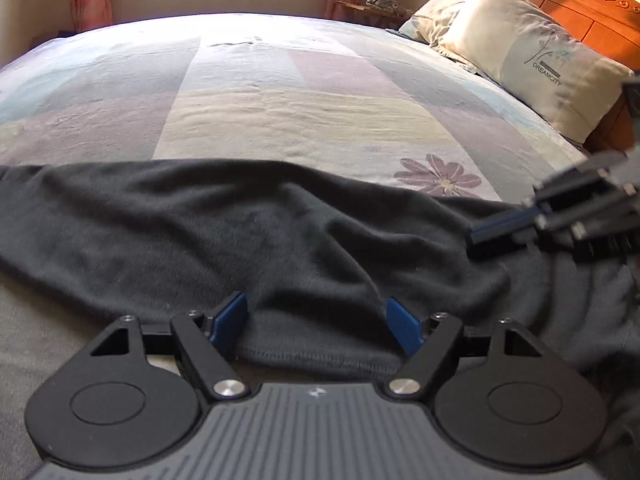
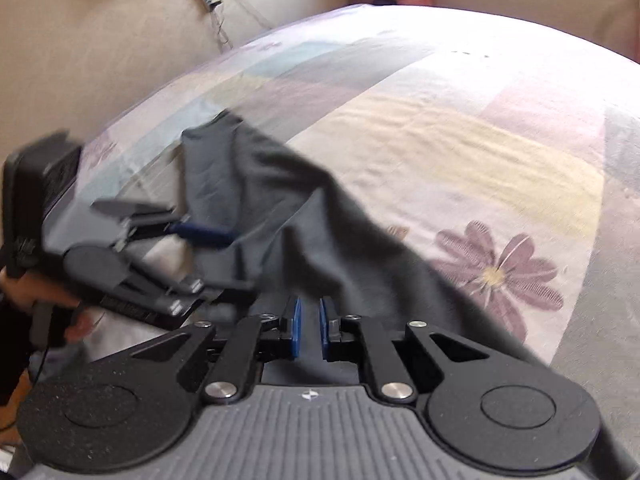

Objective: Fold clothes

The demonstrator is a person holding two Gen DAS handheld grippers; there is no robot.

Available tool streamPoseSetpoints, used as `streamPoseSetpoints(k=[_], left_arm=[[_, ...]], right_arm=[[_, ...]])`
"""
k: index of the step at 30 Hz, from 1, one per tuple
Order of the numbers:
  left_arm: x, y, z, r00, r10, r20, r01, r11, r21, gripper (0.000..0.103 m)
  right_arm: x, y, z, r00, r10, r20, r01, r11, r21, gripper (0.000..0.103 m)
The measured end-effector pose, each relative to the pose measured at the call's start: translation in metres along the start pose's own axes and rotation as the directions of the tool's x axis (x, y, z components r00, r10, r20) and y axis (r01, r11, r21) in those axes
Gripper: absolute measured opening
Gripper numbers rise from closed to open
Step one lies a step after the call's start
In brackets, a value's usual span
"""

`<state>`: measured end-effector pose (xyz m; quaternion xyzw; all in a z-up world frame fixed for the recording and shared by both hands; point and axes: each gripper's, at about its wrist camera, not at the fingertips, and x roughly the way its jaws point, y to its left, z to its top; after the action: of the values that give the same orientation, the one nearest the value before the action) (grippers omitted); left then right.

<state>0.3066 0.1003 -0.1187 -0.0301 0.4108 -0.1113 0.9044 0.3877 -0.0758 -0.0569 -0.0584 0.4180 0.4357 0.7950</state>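
Note:
A dark grey knit garment [image 1: 248, 240] lies spread across the near part of the bed, with its ribbed hem toward me. My left gripper [image 1: 316, 320] is open, its blue pads on either side of the hem. My right gripper [image 2: 310, 328] has its blue pads close together with a narrow gap, and the dark garment [image 2: 280, 200] lies between and under them. The right gripper also shows in the left wrist view [image 1: 500, 232] at the right edge, resting on the cloth. The left gripper shows blurred in the right wrist view [image 2: 200, 236].
The bed sheet [image 1: 300, 92] has pastel patches and a purple flower [image 1: 438, 176]. Two pillows [image 1: 520, 48] lean on an orange wooden headboard [image 1: 580, 4] at the far right. A wall with cables [image 2: 120, 40] runs along the bed's far side.

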Motion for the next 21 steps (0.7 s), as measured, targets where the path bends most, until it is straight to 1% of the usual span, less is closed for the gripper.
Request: streamPoseSetpoints(k=[3, 5, 6, 8, 11, 12, 13, 14, 15, 16, 18, 20, 21], left_arm=[[-0.013, 0.004, -0.001, 1.0, 0.004, 0.002, -0.004, 1.0, 0.003, 0.077], [-0.021, 0.006, -0.001, 1.0, 0.006, 0.004, -0.006, 1.0, 0.005, 0.077], [-0.025, 0.007, -0.002, 1.0, 0.008, 0.005, -0.008, 1.0, 0.006, 0.077], [-0.032, 0.012, 0.001, 1.0, 0.007, 0.019, -0.007, 1.0, 0.003, 0.077], [-0.031, 0.028, 0.019, 0.997, -0.014, 0.076, 0.016, 0.999, -0.036, 0.077], [-0.025, 0.033, 0.023, 0.996, -0.024, 0.083, 0.029, 0.998, -0.058, 0.077], [-0.018, 0.038, 0.026, 0.996, -0.037, 0.076, 0.043, 0.996, -0.083, 0.077], [-0.008, 0.042, 0.026, 0.998, -0.042, 0.051, 0.047, 0.993, -0.111, 0.077], [0.001, 0.046, 0.024, 0.999, -0.038, 0.017, 0.04, 0.989, -0.14, 0.077], [0.005, 0.047, 0.022, 0.999, -0.037, 0.007, 0.038, 0.988, -0.15, 0.077], [0.004, 0.046, 0.016, 0.999, -0.037, 0.021, 0.04, 0.989, -0.142, 0.078], [-0.001, 0.046, 0.013, 0.999, -0.038, 0.008, 0.039, 0.987, -0.157, 0.078], [-0.002, 0.047, 0.012, 0.999, -0.04, 0.006, 0.04, 0.987, -0.157, 0.078]], right_arm=[[0.022, -0.013, 0.025, 0.999, -0.015, 0.04, 0.014, 1.0, 0.008, 0.011], [0.046, -0.014, 0.033, 0.999, -0.009, 0.038, 0.009, 1.0, -0.003, 0.011], [0.059, -0.014, 0.036, 0.999, -0.006, 0.032, 0.006, 1.0, -0.007, 0.011], [0.08, -0.009, 0.03, 0.999, 0.028, -0.041, -0.028, 1.0, -0.011, 0.011], [0.076, 0.004, 0.016, 0.998, 0.048, -0.046, -0.051, 0.997, -0.064, 0.011], [0.073, 0.002, 0.018, 0.996, 0.065, -0.059, -0.068, 0.997, -0.046, 0.011], [0.07, 0.0, 0.019, 0.994, 0.083, -0.071, -0.086, 0.996, -0.029, 0.011], [0.067, -0.002, 0.021, 0.992, 0.098, -0.078, -0.1, 0.995, -0.014, 0.011], [0.062, -0.005, 0.025, 0.994, 0.094, -0.056, -0.094, 0.995, -0.012, 0.011], [0.057, -0.008, 0.028, 0.996, 0.089, -0.032, -0.089, 0.996, -0.01, 0.012], [0.049, -0.019, 0.037, 0.997, 0.069, 0.029, -0.07, 0.998, 0.01, 0.013], [0.05, -0.031, 0.044, 0.998, 0.011, 0.061, -0.013, 1.0, 0.029, 0.014], [0.055, -0.037, 0.045, 0.998, -0.009, 0.054, 0.007, 0.999, 0.04, 0.014]])
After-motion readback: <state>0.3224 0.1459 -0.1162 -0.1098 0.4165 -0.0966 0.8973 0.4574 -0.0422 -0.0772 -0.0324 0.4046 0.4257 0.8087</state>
